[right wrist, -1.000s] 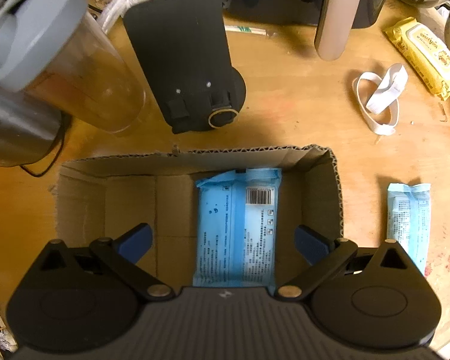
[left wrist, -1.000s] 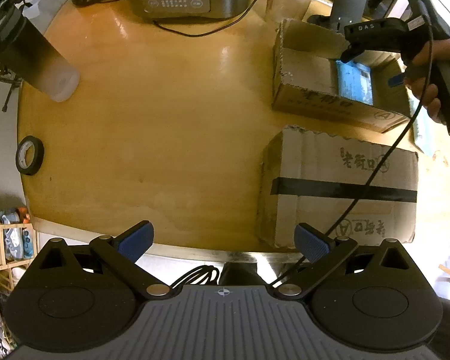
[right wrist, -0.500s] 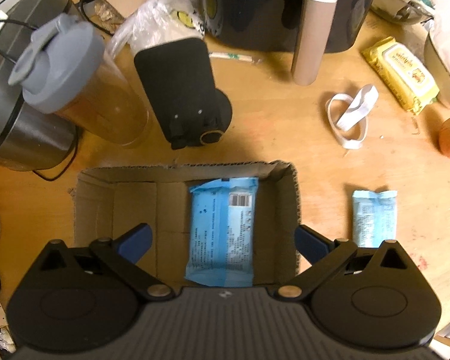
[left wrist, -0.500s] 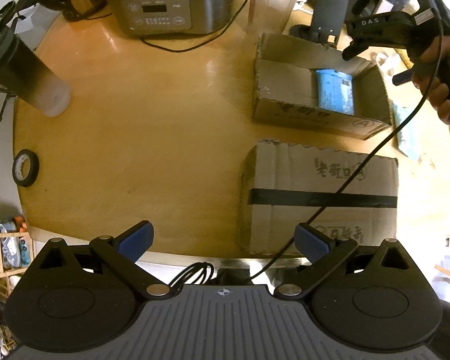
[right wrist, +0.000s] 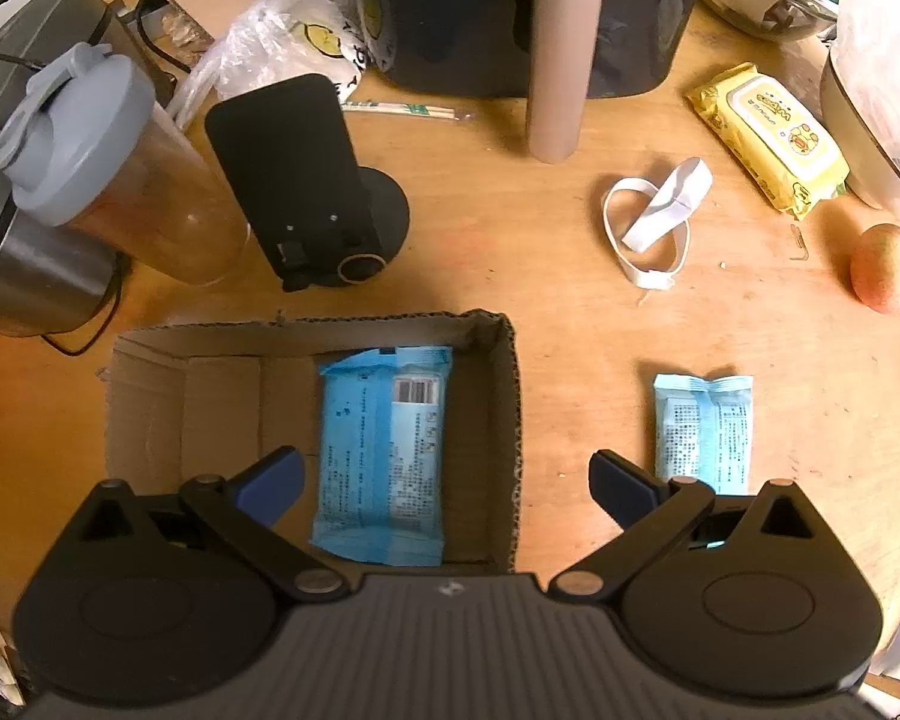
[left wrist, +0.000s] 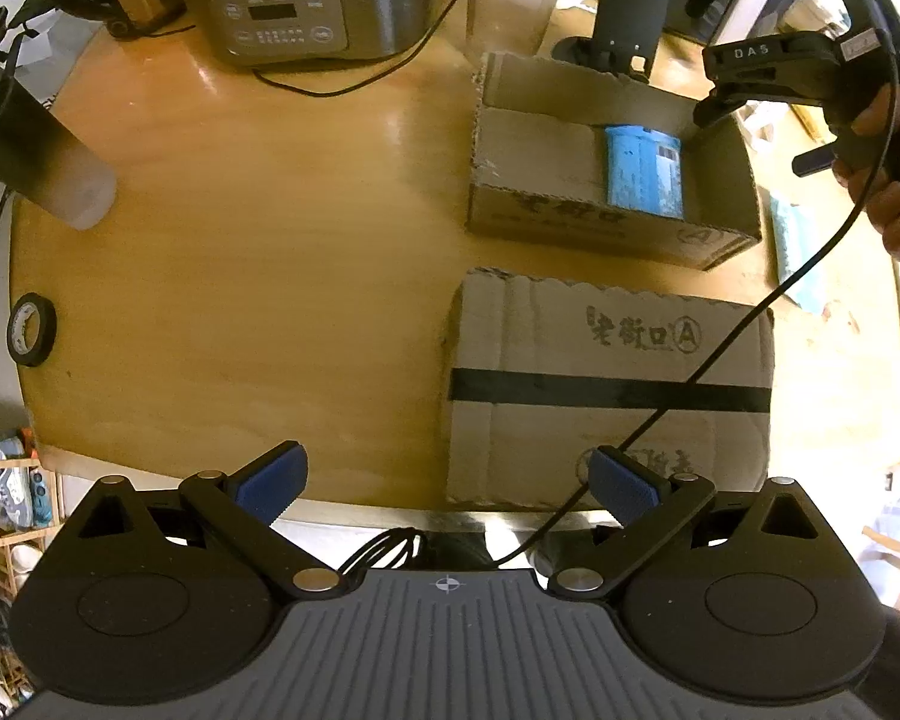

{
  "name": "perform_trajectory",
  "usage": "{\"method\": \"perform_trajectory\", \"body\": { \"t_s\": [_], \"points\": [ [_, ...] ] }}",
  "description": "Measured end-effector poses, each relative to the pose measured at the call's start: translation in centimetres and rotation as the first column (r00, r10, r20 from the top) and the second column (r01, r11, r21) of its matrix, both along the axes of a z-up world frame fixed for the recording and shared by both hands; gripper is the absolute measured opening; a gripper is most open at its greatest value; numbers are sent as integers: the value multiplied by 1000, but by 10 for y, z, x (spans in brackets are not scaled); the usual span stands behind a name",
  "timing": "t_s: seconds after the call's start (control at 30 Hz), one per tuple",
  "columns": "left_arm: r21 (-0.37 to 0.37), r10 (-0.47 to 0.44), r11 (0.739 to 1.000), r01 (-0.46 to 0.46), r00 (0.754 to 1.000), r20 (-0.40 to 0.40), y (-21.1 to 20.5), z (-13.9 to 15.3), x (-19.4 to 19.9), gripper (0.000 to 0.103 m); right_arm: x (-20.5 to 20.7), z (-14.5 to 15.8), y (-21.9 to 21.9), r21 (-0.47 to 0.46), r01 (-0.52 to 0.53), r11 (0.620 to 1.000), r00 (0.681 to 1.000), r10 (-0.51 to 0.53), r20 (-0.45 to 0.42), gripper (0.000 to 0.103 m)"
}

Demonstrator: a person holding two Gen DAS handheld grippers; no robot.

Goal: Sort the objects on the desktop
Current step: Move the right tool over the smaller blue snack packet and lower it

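My right gripper (right wrist: 444,483) has its fingers (right wrist: 270,483) spread wide and holds nothing. It hangs over the open cardboard box (right wrist: 150,414). A blue wipes pack (right wrist: 384,450) lies flat on the floor of the box, right between my two fingers and a bit ahead of them. A second, paler blue pack (right wrist: 703,426) lies on the counter (right wrist: 510,252), outside the box, just past my right finger. Farther ahead of the fingers I see a white elastic band (right wrist: 654,222), a yellow pack of wipes (right wrist: 768,135) and, off to the right, an apple (right wrist: 888,270). Ahead on the left stand a black phone stand (right wrist: 306,180) and a shaker cup with a grey lid (right wrist: 90,162). My left gripper (left wrist: 447,483) is also spread wide with nothing in it. It hangs over the near edge of the counter. A closed cardboard box with black tape (left wrist: 612,384) sits just ahead of its right finger, and the open box lies beyond that. A roll of black tape (left wrist: 31,329) lies far out to the left of the fingers.
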State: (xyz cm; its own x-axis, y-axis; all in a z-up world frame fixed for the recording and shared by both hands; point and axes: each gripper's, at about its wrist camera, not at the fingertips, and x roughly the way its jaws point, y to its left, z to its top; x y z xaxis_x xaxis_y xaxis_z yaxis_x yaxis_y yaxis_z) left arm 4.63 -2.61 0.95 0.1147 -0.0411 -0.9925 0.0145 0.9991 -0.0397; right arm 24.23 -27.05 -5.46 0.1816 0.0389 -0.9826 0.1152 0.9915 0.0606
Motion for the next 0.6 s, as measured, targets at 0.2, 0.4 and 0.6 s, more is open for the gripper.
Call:
{"method": "perform_trajectory", "body": {
  "t_s": [0.2, 0.4, 0.6],
  "points": [
    [3, -1, 1000, 1, 1000, 0, -10, 0, -3, 103, -4, -2, -13, 4, 4, 1000, 1000, -4, 0, 103],
    [8, -9, 1000, 9, 1000, -1, -20, 1, -5, 103, -6, -3, -28, -2, 11, 1000, 1000, -11, -4, 103],
    [10, -15, 1000, 15, 1000, -11, -30, 0, -7, 103, -5, -4, -43, -16, 22, 1000, 1000, -22, -3, 103]
  ]
}}
